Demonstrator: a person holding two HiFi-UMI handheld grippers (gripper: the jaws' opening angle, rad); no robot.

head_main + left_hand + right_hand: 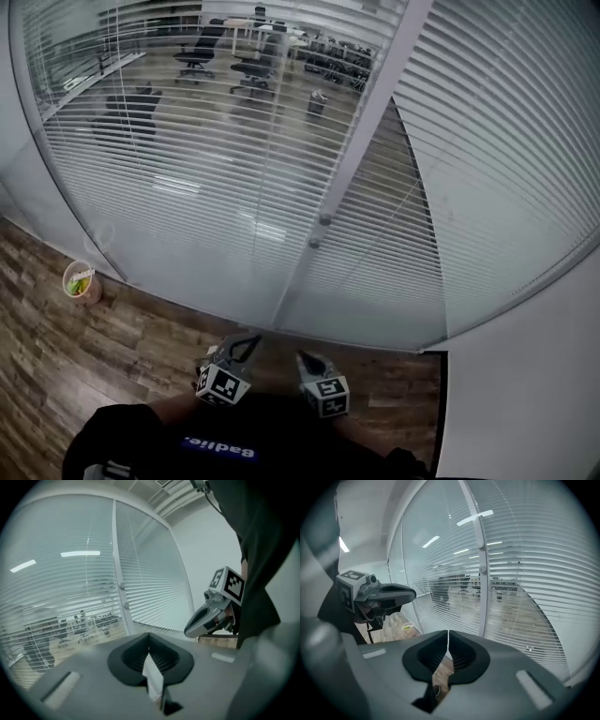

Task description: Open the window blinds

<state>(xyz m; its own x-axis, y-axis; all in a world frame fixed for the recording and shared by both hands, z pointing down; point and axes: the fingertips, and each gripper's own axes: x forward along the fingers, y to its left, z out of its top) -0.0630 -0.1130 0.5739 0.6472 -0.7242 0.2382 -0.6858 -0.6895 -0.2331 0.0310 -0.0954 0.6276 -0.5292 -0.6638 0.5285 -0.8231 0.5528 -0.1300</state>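
Both the left claw (246, 349) and the right claw (309, 361) are pressed shut on nothing and held low at 6 o'clock, while the blinds (234, 159) fill the pane at 12 o'clock, well apart. Two knobs (323, 220) are seen on the post (375, 112) at 12 o'clock. If a knob is approached with a shut claw, it is likely to be knocked, not gripped. It also looks small enough to slip from the pads. The cup (82, 281) on the floor at 9 o'clock could be kicked.
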